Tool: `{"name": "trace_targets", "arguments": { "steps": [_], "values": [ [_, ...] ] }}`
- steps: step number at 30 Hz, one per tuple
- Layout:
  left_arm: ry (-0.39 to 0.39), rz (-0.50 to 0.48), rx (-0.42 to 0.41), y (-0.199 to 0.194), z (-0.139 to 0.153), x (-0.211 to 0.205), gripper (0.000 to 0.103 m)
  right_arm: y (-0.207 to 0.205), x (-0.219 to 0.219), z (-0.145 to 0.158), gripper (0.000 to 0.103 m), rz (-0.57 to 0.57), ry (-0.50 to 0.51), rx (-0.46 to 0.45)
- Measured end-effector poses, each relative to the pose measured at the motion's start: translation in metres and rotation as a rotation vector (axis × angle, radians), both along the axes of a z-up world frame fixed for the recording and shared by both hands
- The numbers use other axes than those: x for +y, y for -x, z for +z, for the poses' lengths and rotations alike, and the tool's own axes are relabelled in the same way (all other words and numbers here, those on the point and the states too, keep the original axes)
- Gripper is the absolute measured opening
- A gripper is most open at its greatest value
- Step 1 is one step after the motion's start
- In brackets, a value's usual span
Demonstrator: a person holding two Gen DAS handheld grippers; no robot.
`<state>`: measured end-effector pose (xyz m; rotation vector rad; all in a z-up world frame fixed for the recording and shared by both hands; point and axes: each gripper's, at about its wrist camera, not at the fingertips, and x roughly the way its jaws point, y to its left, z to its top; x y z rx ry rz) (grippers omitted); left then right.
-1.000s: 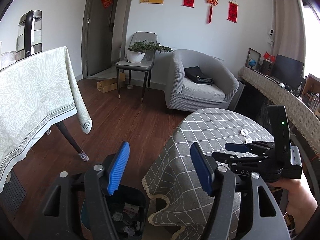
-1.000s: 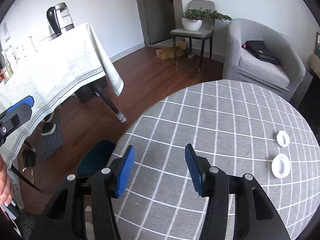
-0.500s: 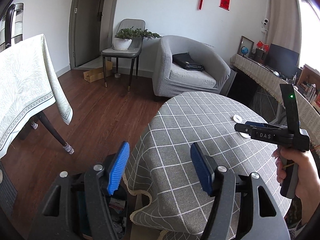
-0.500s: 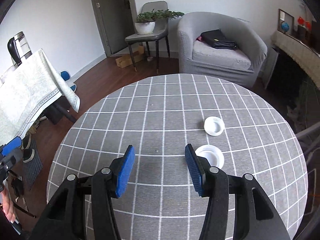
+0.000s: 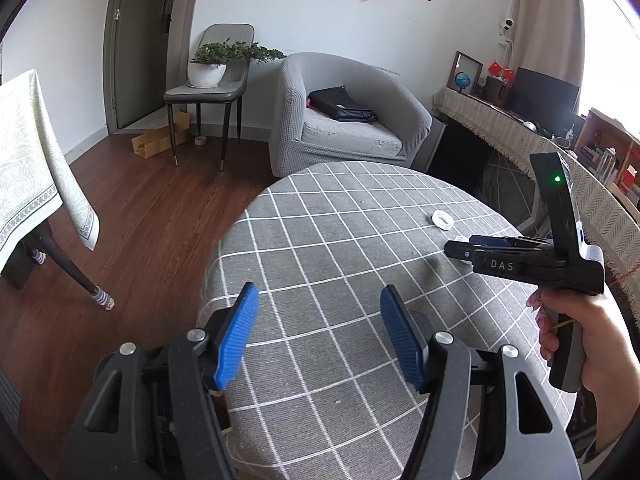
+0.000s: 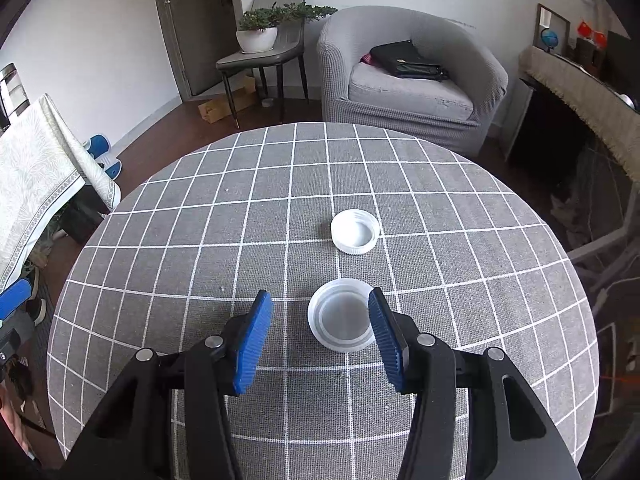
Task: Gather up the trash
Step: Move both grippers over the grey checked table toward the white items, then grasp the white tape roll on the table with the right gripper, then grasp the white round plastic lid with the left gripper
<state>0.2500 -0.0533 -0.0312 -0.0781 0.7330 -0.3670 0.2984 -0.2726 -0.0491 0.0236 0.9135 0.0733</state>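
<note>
grey armchair (image 5: pixel 344 120) on dark wood floor (image 5: pixel 152 216).

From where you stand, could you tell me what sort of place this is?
Most likely a home living room: a grey armchair with a black bag on it, a potted plant on a chair, and a round table under a checked cloth.

Left wrist view: looked forward along the left tongs (image 5: pixel 318 322) from low at the near left rim of the round worktop (image 5: pixel 320 232), facing the armchair (image 5: pixel 348 116) at upper centre; right tongs (image 5: pixel 466 246) caught side-on at the right edge. Right wrist view: looked steeply down from closer above the worktop (image 6: pixel 200 248), past the right tongs (image 6: pixel 320 326), with two white lids (image 6: pixel 355 232) near frame centre. Shared by both: the checked cloth, the armchair (image 6: pixel 408 80), the chair with the plant (image 6: pixel 260 48), the door.
</note>
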Motion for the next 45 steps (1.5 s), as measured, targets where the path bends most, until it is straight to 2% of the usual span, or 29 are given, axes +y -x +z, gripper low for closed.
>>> {"name": "trace_targets", "arguments": {
  "steps": [7,11,15,22,32,40,45],
  "values": [
    [-0.001,-0.016,0.021,-0.013,0.003,-0.024,0.066,0.000,-0.016,-0.003,0.040,-0.015,0.019,0.007],
    [-0.003,-0.035,0.018,-0.017,0.012,-0.041,0.066,0.002,-0.035,-0.005,0.025,-0.035,-0.050,0.008],
    [-0.051,-0.069,0.001,-0.020,0.018,-0.064,0.066,0.004,-0.056,-0.006,0.012,-0.047,-0.143,-0.002],
    [-0.121,-0.129,-0.005,-0.037,0.016,-0.108,0.066,0.009,-0.077,-0.004,0.011,-0.047,-0.229,-0.015],
    [-0.128,-0.184,0.044,-0.074,0.000,-0.165,0.065,0.020,-0.102,0.005,0.011,-0.039,-0.314,-0.056],
    [-0.105,-0.199,0.088,-0.097,-0.009,-0.193,0.065,0.026,-0.117,0.014,0.011,-0.034,-0.323,-0.106],
    [-0.132,-0.204,0.110,-0.111,-0.019,-0.209,0.057,0.027,-0.127,0.011,0.011,-0.049,-0.317,-0.105]
  ]
}}
